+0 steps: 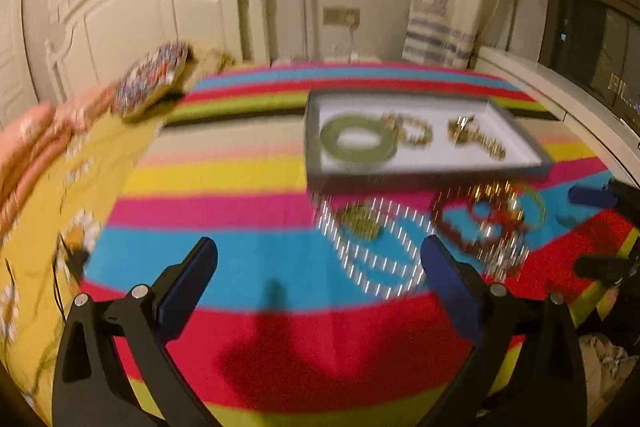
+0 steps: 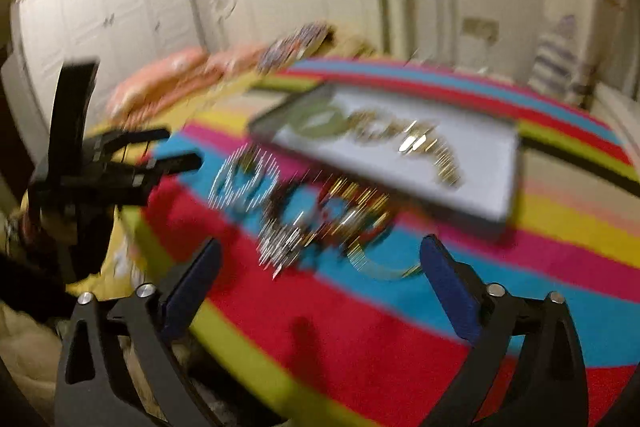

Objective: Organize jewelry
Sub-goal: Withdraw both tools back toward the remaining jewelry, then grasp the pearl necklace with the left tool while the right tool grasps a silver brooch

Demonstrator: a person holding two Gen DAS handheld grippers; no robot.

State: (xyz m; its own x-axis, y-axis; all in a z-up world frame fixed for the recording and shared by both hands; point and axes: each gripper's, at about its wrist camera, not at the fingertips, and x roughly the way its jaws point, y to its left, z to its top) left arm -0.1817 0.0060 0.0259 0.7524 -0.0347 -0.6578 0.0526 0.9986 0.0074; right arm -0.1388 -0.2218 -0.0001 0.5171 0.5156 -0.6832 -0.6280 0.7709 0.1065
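Note:
A grey tray with a white floor (image 1: 516, 151) lies on a striped cloth; it holds a green bangle (image 1: 358, 145) and gold chains (image 1: 478, 139). In front of it loose jewelry lies on the cloth: a pearl strand (image 1: 376, 259), a green-gold pendant (image 1: 360, 223) and a heap of red and gold bracelets (image 1: 492, 223). My left gripper (image 1: 320, 275) is open and empty above the cloth, short of the pearls. My right gripper (image 2: 320, 275) is open and empty, short of the heap (image 2: 320, 223). The tray (image 2: 492, 163) shows blurred in the right wrist view. The left gripper also shows there (image 2: 168, 149).
The striped cloth (image 1: 240, 171) covers a bed. A yellow flowered quilt (image 1: 52, 211), a pink pillow (image 1: 24, 147) and a patterned cushion (image 1: 152, 79) lie at the left. A white headboard and wall stand behind. The right gripper's fingers (image 1: 592, 195) show at the right edge.

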